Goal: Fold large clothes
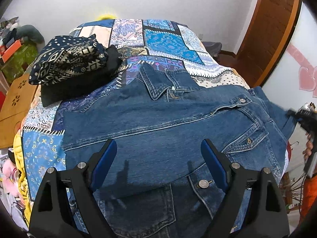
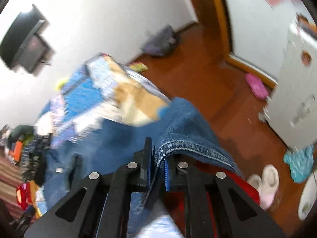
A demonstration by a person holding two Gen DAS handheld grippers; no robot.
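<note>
A blue denim jacket lies spread on the bed, collar toward the far wall, one sleeve folded across its front. My left gripper hovers just above the jacket's lower part, jaws wide open with nothing between the blue pads. In the blurred right wrist view my right gripper is shut on a hemmed edge of the denim jacket, lifted beside the bed's right side. The right gripper also shows at the jacket's right edge in the left wrist view, with a hand behind it.
A patchwork quilt covers the bed. A folded navy patterned cloth sits on a black garment at the bed's left. A wooden stool stands left of the bed. Slippers and clothes lie on the wooden floor to the right.
</note>
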